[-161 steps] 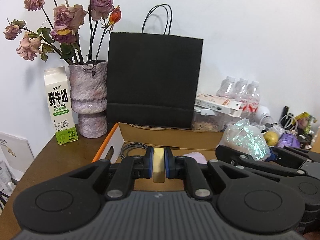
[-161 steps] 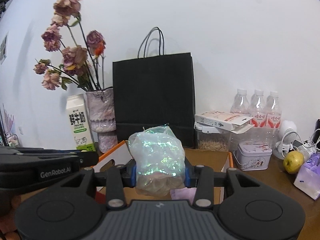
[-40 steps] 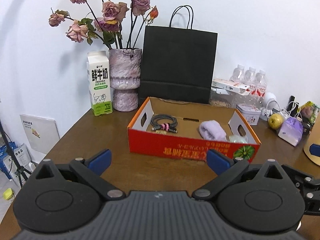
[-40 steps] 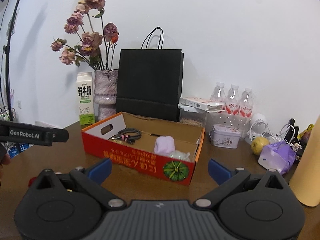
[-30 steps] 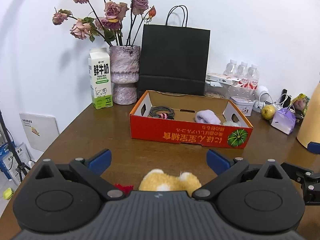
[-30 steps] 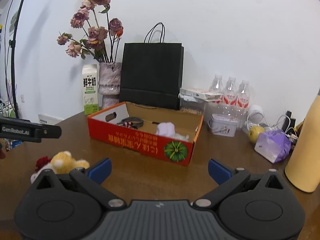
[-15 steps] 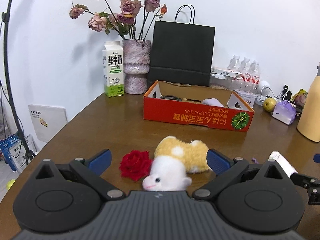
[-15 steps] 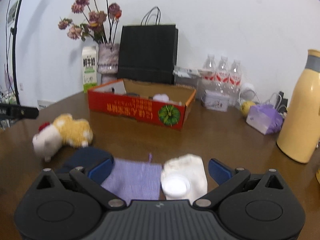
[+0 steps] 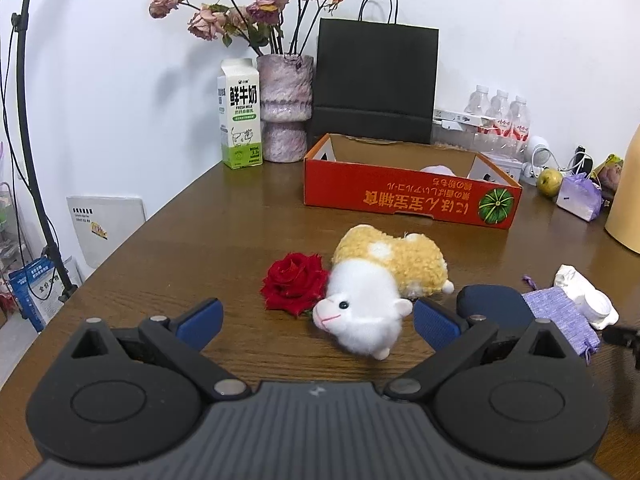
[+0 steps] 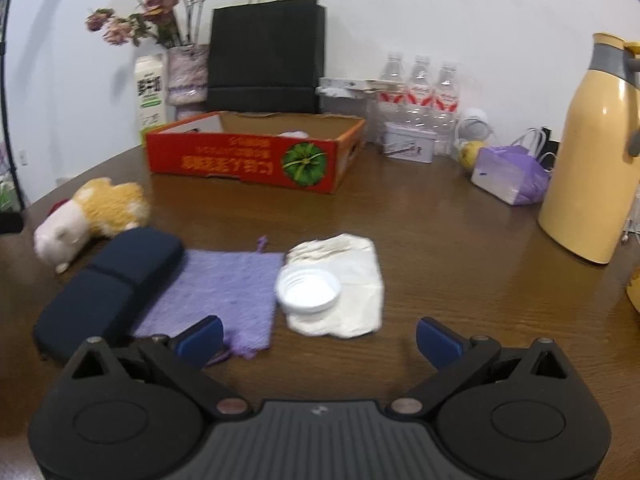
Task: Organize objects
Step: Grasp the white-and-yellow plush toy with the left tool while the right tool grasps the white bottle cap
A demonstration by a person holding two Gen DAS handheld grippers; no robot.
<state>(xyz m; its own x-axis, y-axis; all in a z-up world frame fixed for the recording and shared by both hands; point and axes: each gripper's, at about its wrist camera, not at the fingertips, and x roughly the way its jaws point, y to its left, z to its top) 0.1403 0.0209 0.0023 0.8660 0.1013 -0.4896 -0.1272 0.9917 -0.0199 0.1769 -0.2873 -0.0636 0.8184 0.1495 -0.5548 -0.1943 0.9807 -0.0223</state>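
My left gripper (image 9: 318,320) is open and empty, just in front of a yellow and white plush toy (image 9: 384,276) and a red rose (image 9: 294,282). My right gripper (image 10: 318,338) is open and empty, just in front of a white crumpled bag with a white lid (image 10: 336,284), a purple pouch (image 10: 222,286) and a dark blue case (image 10: 110,280). The red cardboard box (image 9: 412,196) stands further back on the wooden table; it also shows in the right wrist view (image 10: 244,162), with a pale purple item inside.
A milk carton (image 9: 240,114), a vase of dried roses (image 9: 285,108) and a black paper bag (image 9: 376,80) stand behind the box. Water bottles (image 10: 420,92), a tin (image 10: 408,146), an apple (image 10: 472,154), a purple packet (image 10: 510,176) and a yellow thermos (image 10: 592,152) stand at the right.
Both grippers let go of the items they held over the box, opened and drew back across the table. The plush, rose, case, pouch and white bag have come into view close in front.
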